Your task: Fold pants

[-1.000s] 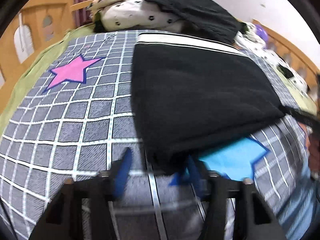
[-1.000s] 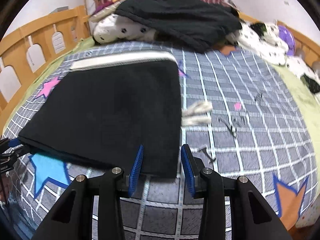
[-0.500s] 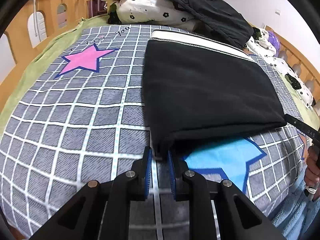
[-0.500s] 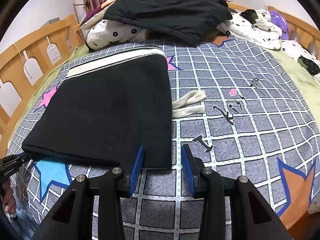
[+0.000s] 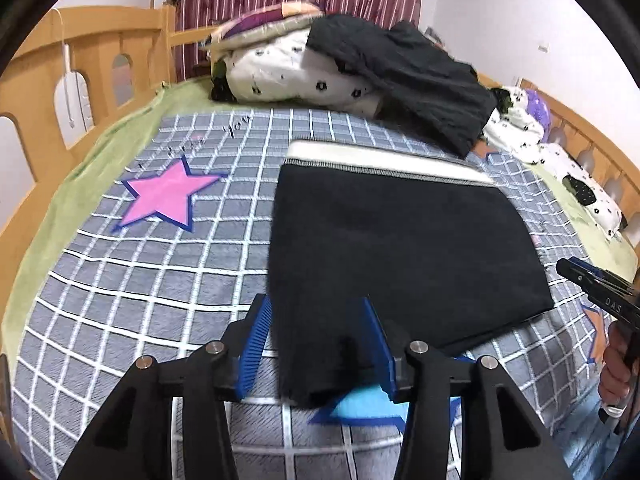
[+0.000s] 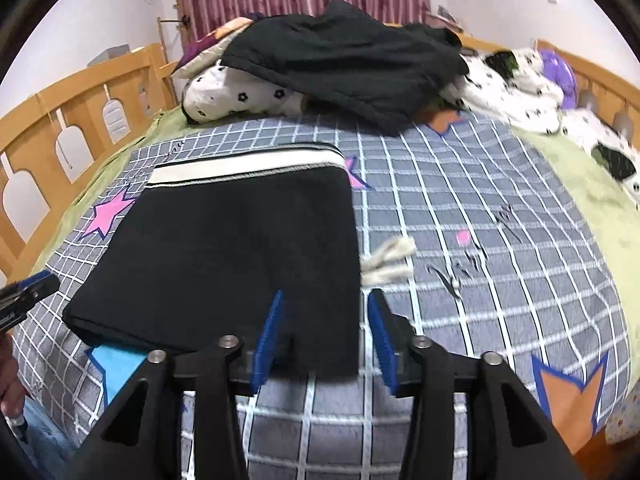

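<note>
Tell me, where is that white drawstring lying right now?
In the right wrist view the white drawstring lies on the checked bedspread, poking out from the right edge of the folded black pants.

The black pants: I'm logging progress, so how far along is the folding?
Done: the black pants lie folded into a flat rectangle on the bedspread, white waistband at the far end. In hand: nothing; the left gripper and right gripper have just been opening, straddling the near corners unpressed. Left: perhaps one more fold; the drawstring sticks out.

Folded black fleece pants (image 5: 400,248) with a white waistband fill the frame's centre; the left gripper (image 5: 316,344), its jaws just opened, straddles their near corner at bottom centre.
</note>
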